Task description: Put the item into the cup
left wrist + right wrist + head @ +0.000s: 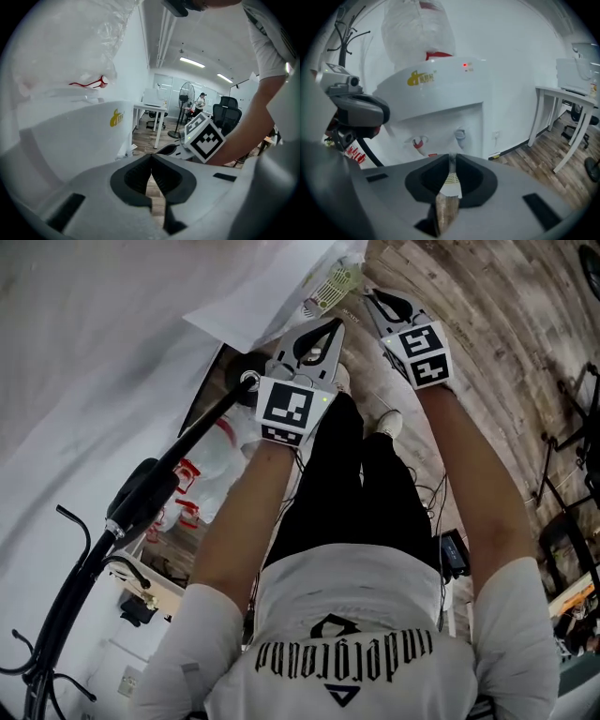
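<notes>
one striped cup [333,282] in right gripper [450,160]; left gripper [151,157] closed.

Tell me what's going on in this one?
A person stands facing a white water dispenser with a gripper in each hand. The right gripper is closed on a thin pale item with yellow stripes, held out toward the dispenser's taps. The left gripper is shut and empty, raised beside it. I can't make out a cup in any view, so the item is not yet in one.
</notes>
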Demonstrator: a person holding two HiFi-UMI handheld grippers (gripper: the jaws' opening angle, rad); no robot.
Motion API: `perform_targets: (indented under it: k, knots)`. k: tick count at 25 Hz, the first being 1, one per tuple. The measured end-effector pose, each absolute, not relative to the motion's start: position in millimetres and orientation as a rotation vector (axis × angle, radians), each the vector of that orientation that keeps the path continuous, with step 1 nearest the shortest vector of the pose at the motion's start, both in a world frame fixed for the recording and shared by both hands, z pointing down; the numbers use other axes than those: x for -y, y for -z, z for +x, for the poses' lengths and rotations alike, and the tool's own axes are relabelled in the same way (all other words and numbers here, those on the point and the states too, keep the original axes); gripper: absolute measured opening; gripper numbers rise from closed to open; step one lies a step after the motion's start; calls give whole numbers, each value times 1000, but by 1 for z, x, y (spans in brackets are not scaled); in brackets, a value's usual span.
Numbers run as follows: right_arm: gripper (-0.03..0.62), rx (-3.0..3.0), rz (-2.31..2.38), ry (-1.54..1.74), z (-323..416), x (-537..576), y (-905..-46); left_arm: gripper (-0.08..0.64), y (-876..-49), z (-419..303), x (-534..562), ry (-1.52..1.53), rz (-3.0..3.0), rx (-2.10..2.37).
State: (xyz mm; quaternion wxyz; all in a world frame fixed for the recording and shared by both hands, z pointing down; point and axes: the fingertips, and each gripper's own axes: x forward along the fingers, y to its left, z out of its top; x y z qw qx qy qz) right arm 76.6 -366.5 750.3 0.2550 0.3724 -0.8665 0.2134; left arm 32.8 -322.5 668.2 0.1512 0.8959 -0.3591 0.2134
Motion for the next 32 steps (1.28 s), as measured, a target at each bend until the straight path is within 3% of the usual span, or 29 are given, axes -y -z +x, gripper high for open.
perform_targets:
  k: [16,25,32]
  knots:
    - [63,2237,935,-620,45,415,-829,9,-692,29,346,-595,2501,1067]
    - [175,2221,904,-660,41,415,-835,8,-692,28,348,-590,2498,1069]
    - [183,2236,907,-639,47,410,-823,9,-684,34,344,-589,2516,1070]
